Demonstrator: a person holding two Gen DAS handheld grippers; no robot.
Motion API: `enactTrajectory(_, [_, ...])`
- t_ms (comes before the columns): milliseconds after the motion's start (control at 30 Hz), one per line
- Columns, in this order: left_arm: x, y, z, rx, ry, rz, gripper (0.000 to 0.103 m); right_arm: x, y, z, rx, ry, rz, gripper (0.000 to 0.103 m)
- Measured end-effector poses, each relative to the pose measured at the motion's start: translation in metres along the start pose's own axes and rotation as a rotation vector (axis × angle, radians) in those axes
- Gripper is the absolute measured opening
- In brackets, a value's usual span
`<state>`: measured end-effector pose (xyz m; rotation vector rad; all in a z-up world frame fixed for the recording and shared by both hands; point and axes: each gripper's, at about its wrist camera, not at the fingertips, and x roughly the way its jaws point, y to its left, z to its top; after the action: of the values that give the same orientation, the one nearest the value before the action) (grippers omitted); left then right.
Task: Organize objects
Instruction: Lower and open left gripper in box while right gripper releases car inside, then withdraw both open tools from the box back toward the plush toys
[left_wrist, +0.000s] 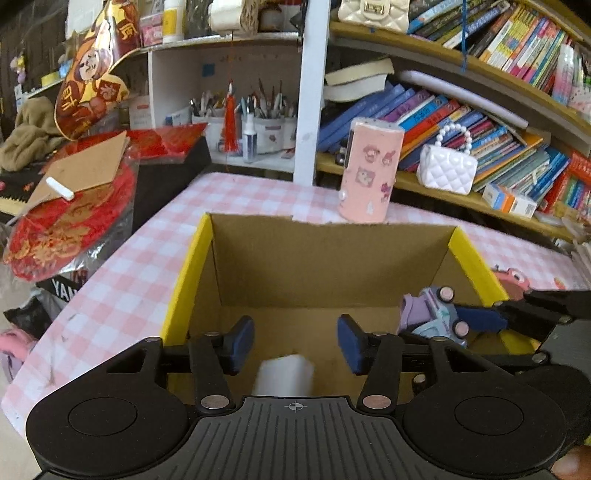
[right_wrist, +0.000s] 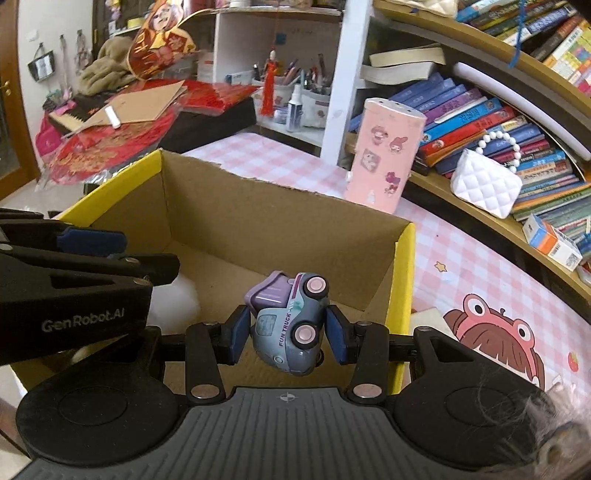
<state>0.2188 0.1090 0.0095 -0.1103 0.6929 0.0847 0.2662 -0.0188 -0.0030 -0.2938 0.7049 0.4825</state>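
I am holding the toy truck (right_wrist: 291, 325) in my right tool (right_wrist: 288, 328) over the cardboard box (right_wrist: 280, 225) on the checked surface (left_wrist: 122, 280), left tool (left_wrist: 295, 345) spread wide above a white block (left_wrist: 284, 374) inside; next I judge I should lower and release.

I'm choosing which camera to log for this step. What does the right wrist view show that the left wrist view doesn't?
Only the right wrist view shows the frog cartoon printed on the tablecloth in full, the "FUN TRUCK" lettering on the toy truck, and the right gripper shut on it from both sides. Only the left wrist view shows the left gripper open, with a blurred white block just beneath it. Both show the cardboard box, the pink canister behind it, the white purse and the bookshelf.
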Motion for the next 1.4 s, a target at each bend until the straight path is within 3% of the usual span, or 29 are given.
enactTrajectory(433, [-0.044, 0.007, 0.002, -0.018, -0.122, -0.022, 0.066, -0.016, 0.001, -0.003, 0.041, -0.077, -0.048, 0.049])
enactTrajectory(900, [-0.105, 0.025, -0.024, -0.045, -0.191, -0.017, 0.071, -0.101, 0.019, -0.019, 0.171, -0.261, -0.106, 0.049])
enactTrajectory(1400, [-0.158, 0.038, -0.085, -0.053, -0.155, 0.001, 0.072, -0.155, 0.067, -0.083, 0.217, -0.22, -0.149, 0.05])
